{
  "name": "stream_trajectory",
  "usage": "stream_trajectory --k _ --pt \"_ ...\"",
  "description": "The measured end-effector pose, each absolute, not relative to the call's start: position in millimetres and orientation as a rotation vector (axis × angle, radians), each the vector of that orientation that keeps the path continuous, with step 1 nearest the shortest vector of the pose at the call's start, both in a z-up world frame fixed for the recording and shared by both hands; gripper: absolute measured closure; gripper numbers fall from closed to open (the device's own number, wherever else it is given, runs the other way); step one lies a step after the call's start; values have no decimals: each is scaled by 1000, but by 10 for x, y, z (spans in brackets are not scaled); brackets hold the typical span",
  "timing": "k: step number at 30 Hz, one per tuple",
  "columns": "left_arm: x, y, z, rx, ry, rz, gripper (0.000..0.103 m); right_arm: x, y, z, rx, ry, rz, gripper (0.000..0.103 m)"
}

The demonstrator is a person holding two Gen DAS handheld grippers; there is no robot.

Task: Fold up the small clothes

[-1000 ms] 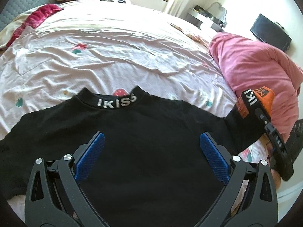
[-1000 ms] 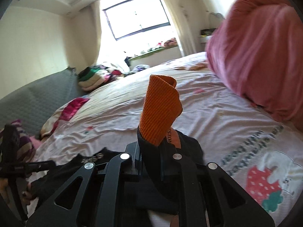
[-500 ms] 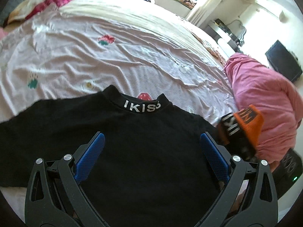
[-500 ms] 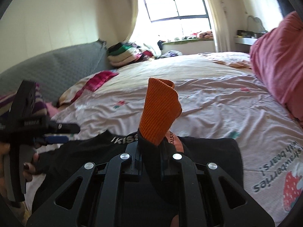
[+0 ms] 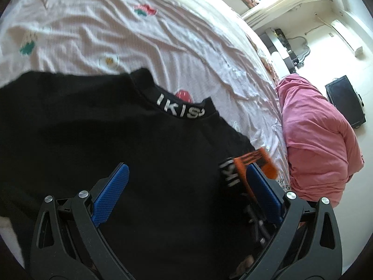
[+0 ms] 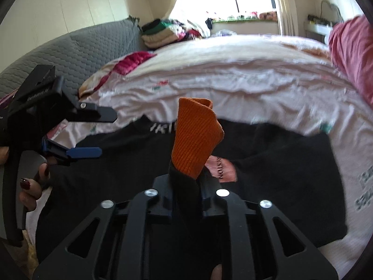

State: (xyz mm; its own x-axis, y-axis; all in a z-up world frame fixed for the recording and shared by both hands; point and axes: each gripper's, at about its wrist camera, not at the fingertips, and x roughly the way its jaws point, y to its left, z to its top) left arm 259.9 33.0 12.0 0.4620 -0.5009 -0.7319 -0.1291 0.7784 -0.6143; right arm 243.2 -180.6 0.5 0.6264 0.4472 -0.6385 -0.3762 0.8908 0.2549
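A black shirt [image 5: 116,140] with a white-lettered collar [image 5: 180,109] lies flat on the pale printed bedsheet [image 5: 116,35]. My left gripper [image 5: 186,170] hovers open just above its chest, nothing between the blue pads [image 5: 112,186]. My right gripper [image 6: 186,186] has the shirt's sleeve between its jaws, which are opening; the orange cuff [image 6: 195,140] stands up from them over the shirt body [image 6: 279,163]. A sliver of pad shows beside the sleeve. In the left wrist view that cuff [image 5: 254,161] sits blurred by my right-hand finger. A hand holds the left gripper [image 6: 100,133].
A bunched pink duvet [image 5: 314,140] lies along the bed's right side. Folded clothes [image 6: 167,32] are piled at the far end by the window. A grey quilted headboard [image 6: 81,46] and a red cloth [image 6: 132,63] are on the left. A black box [image 5: 345,100] stands beyond the duvet.
The right gripper carried the sleeve inward over the shirt body, close to the left gripper, and its jaws widened slightly. The left gripper sank closer to the shirt and rolled.
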Motion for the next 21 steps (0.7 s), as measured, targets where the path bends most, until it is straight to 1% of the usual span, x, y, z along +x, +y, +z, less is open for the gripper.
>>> stream_trajectory --k 2,5,7,8,9,11,12,14,19,20,21 --pt "2607 285 54 -678 1102 -271 9 2406 -1794 -27 110 768 497 66" --pt "2605 209 -15 -692 1117 -312 10 2308 -1752 -22 93 770 526 54" --pt "2603 157 -65 -697 1132 -334 15 2236 -1791 -7 92 765 536 53" --pt "2599 128 -99 -697 1143 -340 20 2208 -1823 2 101 763 535 51" --pt "2597 113 -129 -696 1151 -343 28 2172 -1887 9 120 762 529 50" --pt "2599 79 -157 -697 1161 -361 37 2140 -2019 32 153 760 506 49" --pt "2597 50 -179 -698 1167 -374 40 2136 -2078 46 167 759 492 49" --pt "2590 22 -200 -698 1169 -390 43 2128 -2241 84 202 750 452 48" --pt "2571 -133 -315 -617 1193 -366 45 2142 -2551 182 275 720 386 48" --pt "2568 -155 -318 -600 1188 -359 49 2143 -2583 193 281 716 377 48" --pt "2554 -191 -312 -565 1177 -349 56 2143 -2617 207 285 710 367 48"
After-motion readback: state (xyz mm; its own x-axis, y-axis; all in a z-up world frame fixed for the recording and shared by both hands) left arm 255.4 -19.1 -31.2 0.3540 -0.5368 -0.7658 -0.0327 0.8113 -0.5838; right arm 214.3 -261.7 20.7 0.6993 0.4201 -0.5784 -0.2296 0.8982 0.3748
